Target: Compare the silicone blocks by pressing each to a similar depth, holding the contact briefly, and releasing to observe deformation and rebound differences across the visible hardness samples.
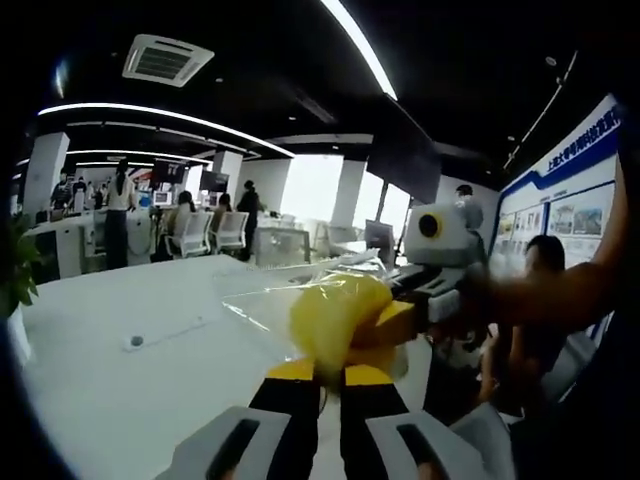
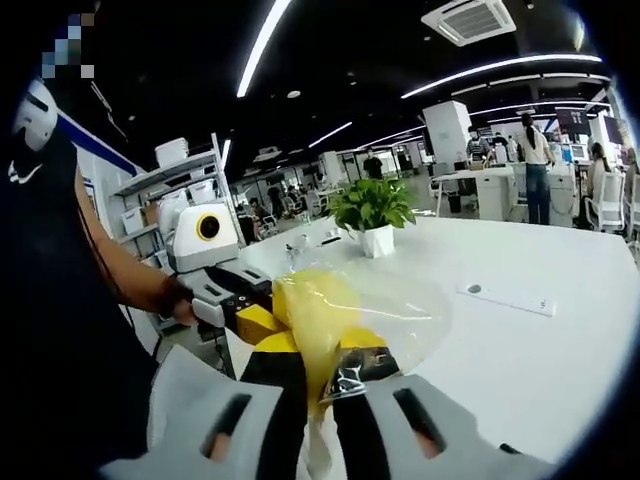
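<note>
So both grippers are on the same thing here: a yellow silicone block (image 1: 335, 318) inside a clear plastic bag (image 1: 262, 298), held up in the air above the white table (image 1: 120, 380).

In the left gripper view, the left gripper (image 1: 328, 382) comes up from the bottom centre with its jaws nearly together, pinching the bag and the yellow block right at the tips. The right gripper (image 1: 410, 322) comes in from the right of the frame and its yellow-tipped jaws are against the other side of the block. The person's arm (image 1: 560, 290) blurs across the right edge.

In the right gripper view it's the mirror of that. The right gripper (image 2: 322, 372) at bottom centre is closed narrow on the crinkled plastic with the yellow silicone block (image 2: 318, 305) just above its tips, and the clear plastic bag (image 2: 400, 300) balloons out to the right. The left gripper (image 2: 250, 322) reaches in from the left, touching the block's left side.

Background stuff: a potted plant (image 2: 372, 212) sits on the white table (image 2: 560, 340) in the middle of the frame, and there's a small flat plate (image 2: 505, 297) set in the tabletop on the right. Office chairs (image 1: 210, 232) and people are further back at upper left in the left gripper view.
</note>
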Tool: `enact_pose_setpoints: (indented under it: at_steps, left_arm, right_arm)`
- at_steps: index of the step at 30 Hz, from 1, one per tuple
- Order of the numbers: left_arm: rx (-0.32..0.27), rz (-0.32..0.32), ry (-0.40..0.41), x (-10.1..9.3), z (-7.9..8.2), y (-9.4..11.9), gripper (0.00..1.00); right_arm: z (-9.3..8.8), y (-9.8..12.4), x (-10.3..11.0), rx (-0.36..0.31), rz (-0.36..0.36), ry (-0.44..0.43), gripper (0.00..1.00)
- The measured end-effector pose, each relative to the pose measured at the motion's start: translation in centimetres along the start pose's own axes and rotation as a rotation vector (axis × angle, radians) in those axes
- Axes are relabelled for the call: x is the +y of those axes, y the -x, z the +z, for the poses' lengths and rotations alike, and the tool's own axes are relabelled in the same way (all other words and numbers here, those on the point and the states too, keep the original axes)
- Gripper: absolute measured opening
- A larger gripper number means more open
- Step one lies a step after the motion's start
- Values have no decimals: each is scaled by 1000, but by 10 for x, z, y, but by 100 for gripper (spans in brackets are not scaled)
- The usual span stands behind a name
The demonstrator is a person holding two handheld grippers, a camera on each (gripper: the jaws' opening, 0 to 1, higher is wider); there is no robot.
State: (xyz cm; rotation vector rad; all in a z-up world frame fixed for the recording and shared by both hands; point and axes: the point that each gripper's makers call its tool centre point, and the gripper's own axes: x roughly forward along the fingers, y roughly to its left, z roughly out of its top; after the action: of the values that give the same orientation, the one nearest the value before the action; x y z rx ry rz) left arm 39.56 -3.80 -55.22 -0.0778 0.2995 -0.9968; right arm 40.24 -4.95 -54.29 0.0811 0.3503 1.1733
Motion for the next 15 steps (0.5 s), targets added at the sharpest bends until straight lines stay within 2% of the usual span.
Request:
enact_pose_setpoints:
  at_steps: [5, 10, 15]
  left_arm:
    - [8, -15, 37, 1, 0, -4, 5]
    - [-4, -31, 59, 1, 8, -2, 5]
    - [-15, -21, 20, 4, 8, -1, 7]
  right_arm:
    - [1, 3, -1, 14, -1, -7, 2]
    - [9, 4, 1, -10, 0, -16, 1]
    - [11, 0, 2, -7, -5, -6, 0]
